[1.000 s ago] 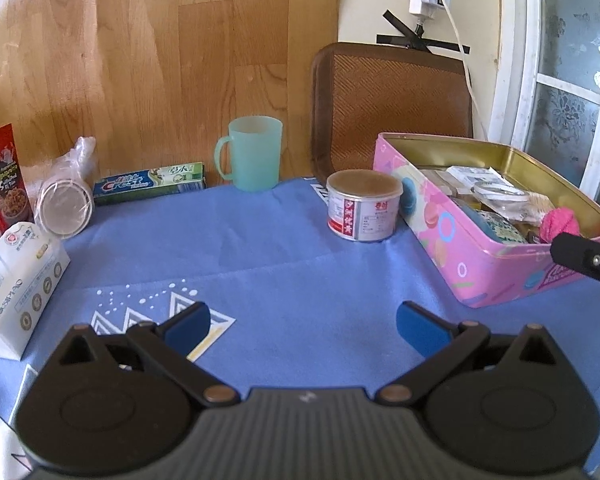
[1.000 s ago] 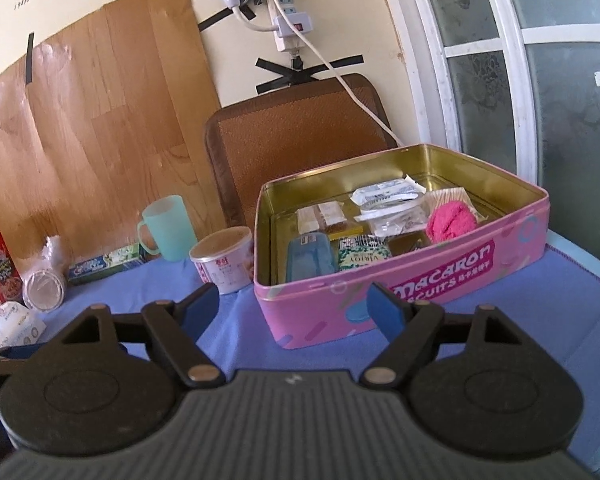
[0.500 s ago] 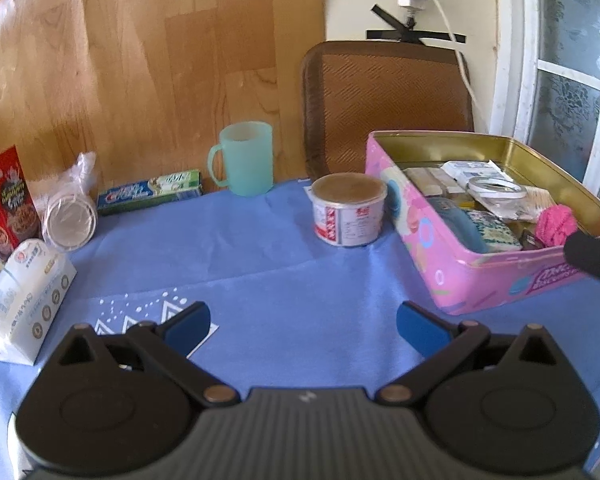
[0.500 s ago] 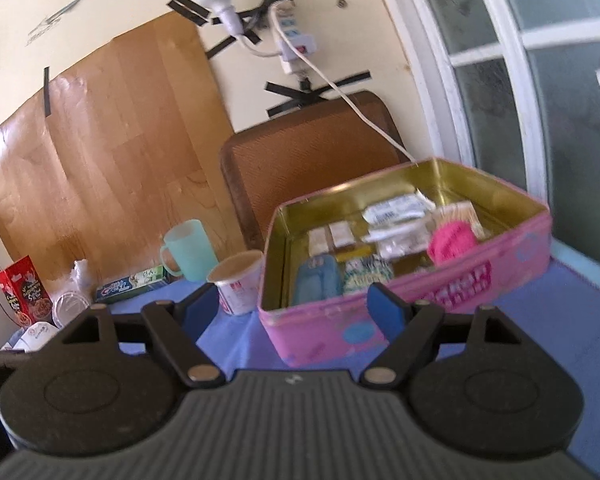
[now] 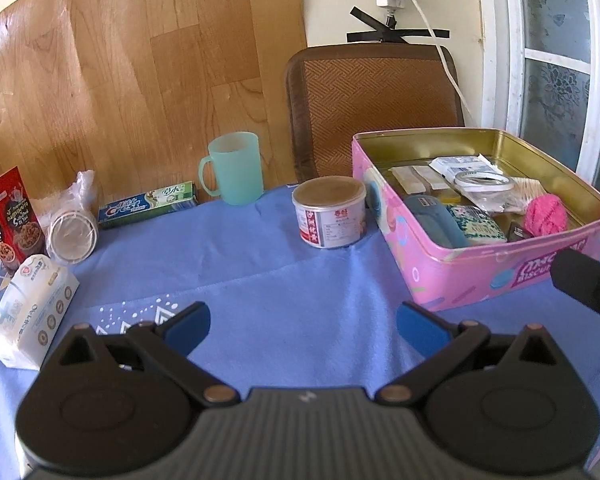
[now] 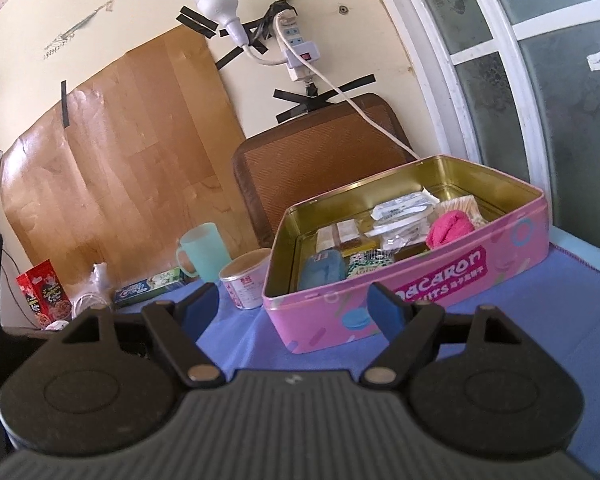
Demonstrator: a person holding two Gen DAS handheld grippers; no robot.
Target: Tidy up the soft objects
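Pink tin [image 5: 480, 280] seen on blue surface [image 5: 280, 280], pink soft ball [image 5: 545, 216], possibly yarn, inside; left hand-held gripper [image 5: 302, 322] and right hand-held gripper [image 6: 294, 308] spread wide, nothing grasped.

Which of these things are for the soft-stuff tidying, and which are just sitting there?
For the job:
pink tin
pink fluffy ball in the tin
white tissue pack on the cloth
left gripper, open
right gripper, open

Just sitting there:
green mug
toothpaste box
round can
red snack box
brown chair
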